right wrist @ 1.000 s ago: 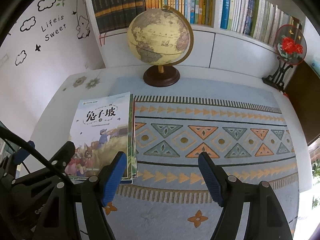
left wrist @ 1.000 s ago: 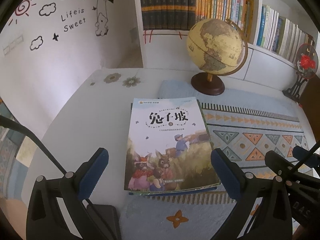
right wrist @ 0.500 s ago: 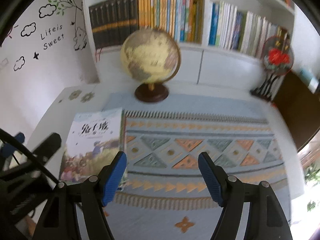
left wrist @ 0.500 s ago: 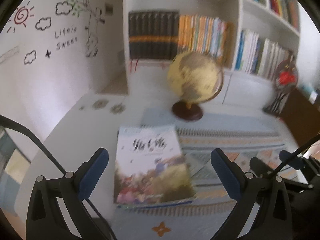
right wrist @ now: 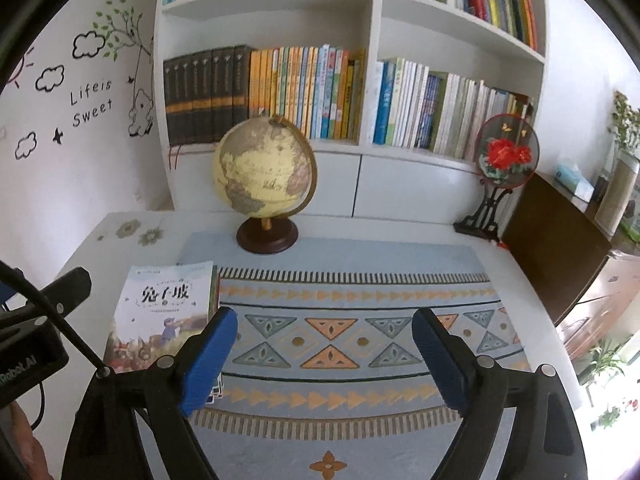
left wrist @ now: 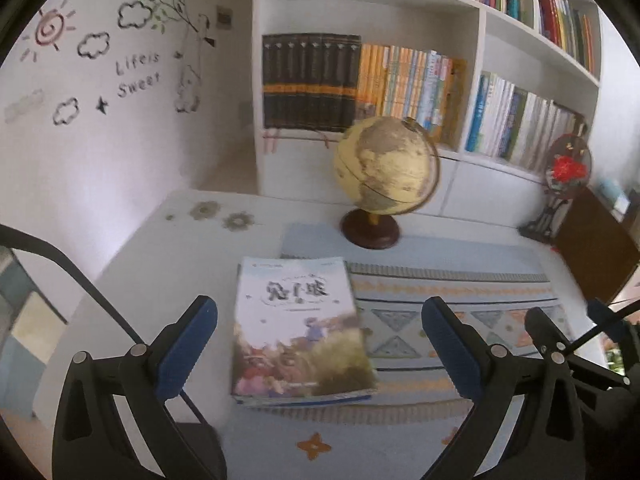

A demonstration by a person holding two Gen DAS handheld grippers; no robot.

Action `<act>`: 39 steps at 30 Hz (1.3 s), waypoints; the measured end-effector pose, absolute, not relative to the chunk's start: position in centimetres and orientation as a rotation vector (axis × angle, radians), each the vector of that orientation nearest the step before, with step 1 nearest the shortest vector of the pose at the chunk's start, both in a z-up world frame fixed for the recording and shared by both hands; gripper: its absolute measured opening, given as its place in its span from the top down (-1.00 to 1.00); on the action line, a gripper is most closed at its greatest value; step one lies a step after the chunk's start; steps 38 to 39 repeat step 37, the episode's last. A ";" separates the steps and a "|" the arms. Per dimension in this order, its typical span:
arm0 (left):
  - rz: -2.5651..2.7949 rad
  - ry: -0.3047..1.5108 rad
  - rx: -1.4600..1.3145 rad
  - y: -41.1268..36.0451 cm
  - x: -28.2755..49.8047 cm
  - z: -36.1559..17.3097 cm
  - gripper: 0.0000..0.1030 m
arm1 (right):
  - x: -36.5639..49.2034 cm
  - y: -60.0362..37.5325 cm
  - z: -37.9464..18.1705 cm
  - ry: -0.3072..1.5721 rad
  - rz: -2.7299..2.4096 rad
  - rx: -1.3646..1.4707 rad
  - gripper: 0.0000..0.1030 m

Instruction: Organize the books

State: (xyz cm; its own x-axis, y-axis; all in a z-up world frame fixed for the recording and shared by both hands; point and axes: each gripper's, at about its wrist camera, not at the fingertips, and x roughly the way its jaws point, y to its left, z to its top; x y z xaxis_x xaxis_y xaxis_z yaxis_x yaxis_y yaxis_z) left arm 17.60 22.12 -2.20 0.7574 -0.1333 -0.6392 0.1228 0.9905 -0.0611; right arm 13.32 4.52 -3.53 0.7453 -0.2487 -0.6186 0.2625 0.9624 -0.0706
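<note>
Surface: white desk [right wrist: 516,280] under patterned blue mat [right wrist: 360,344].
Stack: thin glossy paperbacks [left wrist: 300,332] before the globe [left wrist: 384,164] (likely floppy, slippery); pinch the near edge.
Grippers: left gripper [left wrist: 320,344] wide, empty; right gripper [right wrist: 324,356] opening, empty.

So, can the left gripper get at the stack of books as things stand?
Probably yes. The left gripper hangs open above the stack of books, jaws either side and nothing between; the globe stands well behind.
</note>
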 end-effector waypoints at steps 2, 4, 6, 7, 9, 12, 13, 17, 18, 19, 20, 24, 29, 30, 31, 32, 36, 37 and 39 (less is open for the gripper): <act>-0.155 0.733 0.000 21.6 17.7 -2.9 -0.98 | 13.1 4.2 -3.2 0.669 -0.274 0.037 -0.70; -0.152 0.776 0.032 20.9 18.0 -4.1 -0.98 | 13.0 4.1 -3.3 0.681 -0.266 0.047 -0.70; -0.164 0.822 0.044 20.4 17.8 -5.5 -0.98 | 13.2 3.8 -4.0 0.715 -0.250 0.063 -0.70; -0.169 0.841 0.041 20.3 17.8 -6.1 -0.98 | 13.1 3.8 -4.4 0.731 -0.247 0.069 -0.70; -0.170 0.870 0.031 20.2 17.8 -7.2 -0.98 | 13.2 3.5 -5.4 0.770 -0.248 0.083 -0.70; -0.127 0.901 0.040 20.2 17.9 -8.2 -0.98 | 13.1 3.2 -6.3 0.805 -0.246 0.110 -0.70; -0.130 0.904 0.039 20.2 17.9 -8.3 -0.98 | 13.1 3.1 -6.4 0.808 -0.246 0.116 -0.70; -0.117 0.885 0.054 20.2 17.9 -8.2 -0.98 | 13.4 3.0 -6.8 0.815 -0.244 0.115 -0.70; -0.119 0.883 0.053 20.2 17.9 -8.1 -0.98 | 13.4 3.1 -6.9 0.817 -0.240 0.114 -0.70; -0.122 0.883 0.051 20.3 18.0 -8.1 -0.98 | 13.5 3.2 -7.0 0.819 -0.224 0.119 -0.70; -0.127 0.885 0.048 20.3 18.0 -8.1 -0.98 | 13.6 3.3 -7.1 0.818 -0.211 0.125 -0.70; -0.098 0.894 0.045 20.7 18.2 -8.1 -0.98 | 13.8 3.7 -7.3 0.827 -0.193 0.128 -0.70; -0.032 0.862 0.092 20.8 18.0 -7.5 -0.98 | 13.7 3.8 -7.2 0.816 -0.165 0.140 -0.70; -0.032 0.862 0.092 20.8 18.0 -7.5 -0.98 | 13.6 3.8 -7.1 0.811 -0.158 0.143 -0.70; -0.039 0.865 0.089 20.8 18.1 -7.5 -0.98 | 13.6 3.8 -7.0 0.806 -0.157 0.141 -0.70; -0.046 0.871 0.081 20.9 18.1 -7.6 -0.98 | 13.5 4.0 -6.9 0.803 -0.157 0.136 -0.70; -0.065 0.855 0.082 20.8 17.9 -7.9 -0.98 | 13.6 4.1 -7.0 0.807 -0.157 0.126 -0.70; -0.068 0.855 0.085 20.7 17.8 -8.0 -0.98 | 13.6 4.1 -7.1 0.809 -0.157 0.128 -0.70; -0.068 0.855 0.085 20.7 17.8 -8.0 -0.98 | 13.6 4.1 -7.1 0.809 -0.157 0.128 -0.70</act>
